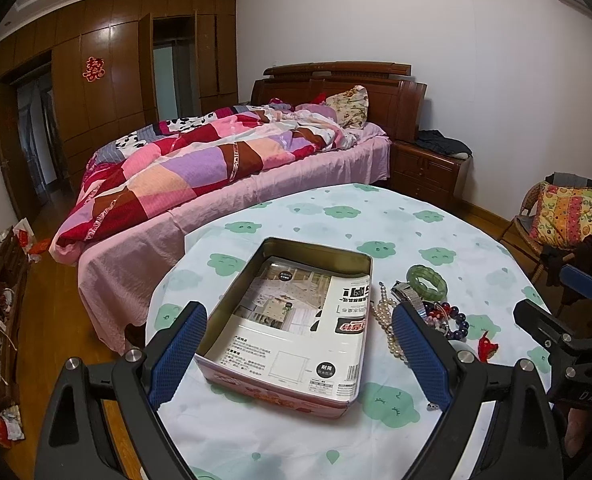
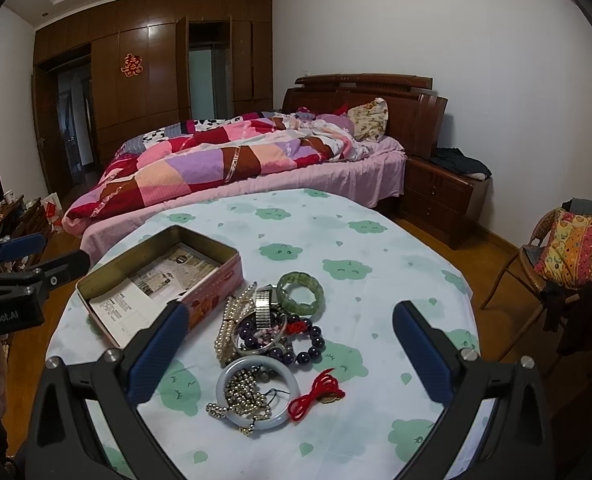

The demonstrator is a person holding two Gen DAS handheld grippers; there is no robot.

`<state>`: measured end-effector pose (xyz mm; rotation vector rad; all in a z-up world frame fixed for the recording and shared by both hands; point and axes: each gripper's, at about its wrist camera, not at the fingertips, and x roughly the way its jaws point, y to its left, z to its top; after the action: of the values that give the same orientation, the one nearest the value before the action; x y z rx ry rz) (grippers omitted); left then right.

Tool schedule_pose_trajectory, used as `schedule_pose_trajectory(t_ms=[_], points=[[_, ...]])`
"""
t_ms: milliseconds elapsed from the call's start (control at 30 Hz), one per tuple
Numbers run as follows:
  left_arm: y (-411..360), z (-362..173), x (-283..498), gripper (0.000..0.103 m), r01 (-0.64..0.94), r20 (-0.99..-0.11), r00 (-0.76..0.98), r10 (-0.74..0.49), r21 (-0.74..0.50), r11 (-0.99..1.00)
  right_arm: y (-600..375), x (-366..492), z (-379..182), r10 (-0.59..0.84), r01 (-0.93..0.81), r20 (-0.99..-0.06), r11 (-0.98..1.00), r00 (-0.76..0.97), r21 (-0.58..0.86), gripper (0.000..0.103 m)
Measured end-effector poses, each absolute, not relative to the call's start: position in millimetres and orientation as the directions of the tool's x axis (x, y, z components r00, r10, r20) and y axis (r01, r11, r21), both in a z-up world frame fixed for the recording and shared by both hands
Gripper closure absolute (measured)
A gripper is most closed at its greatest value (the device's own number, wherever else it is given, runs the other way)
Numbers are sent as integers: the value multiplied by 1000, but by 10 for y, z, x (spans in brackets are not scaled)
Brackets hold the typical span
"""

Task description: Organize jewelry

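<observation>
Both grippers hover above the table, nothing held: left gripper has jaws spread wide, framing the tin; right gripper also spread wide, framing the jewelry pile. Looks like a start pose, left set to steady the tin, right set to pick. Tin is open, no lid in view, only a printed paper sheet lining the bottom, no jewelry in it yet. Pile sits just right of the tin on the cloth: green bangle at the far end, watch and pearls touching beside the tin wall, dark bead bracelet in the middle, pale bangle nearest with a bead chain lying through it, red cord beside it. Items overlap, so I'd expect the tangle to drag neighbours on a lift; the green bangle looks the freest pick
</observation>
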<state>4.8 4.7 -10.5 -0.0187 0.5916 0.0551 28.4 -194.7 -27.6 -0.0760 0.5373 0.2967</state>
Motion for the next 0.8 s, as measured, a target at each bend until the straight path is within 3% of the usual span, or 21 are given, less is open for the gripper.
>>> schedule_pose_trajectory(t_ms=[533,700,800], points=[[8,-172,79,9,-24,-588,809,11,-15,1000,-1957,301,-296,259,-301,-525,954,810,6,0],[-31,-304,129,9,1,-609,793,-21,-33,999,-2146,390,-444,231,-282,-564,960,792,-2,1],[-141,-366,134,9,39,-610,791,-49,-29,999,-2316,444,-629,206,-261,-614,965,762,-1,7]])
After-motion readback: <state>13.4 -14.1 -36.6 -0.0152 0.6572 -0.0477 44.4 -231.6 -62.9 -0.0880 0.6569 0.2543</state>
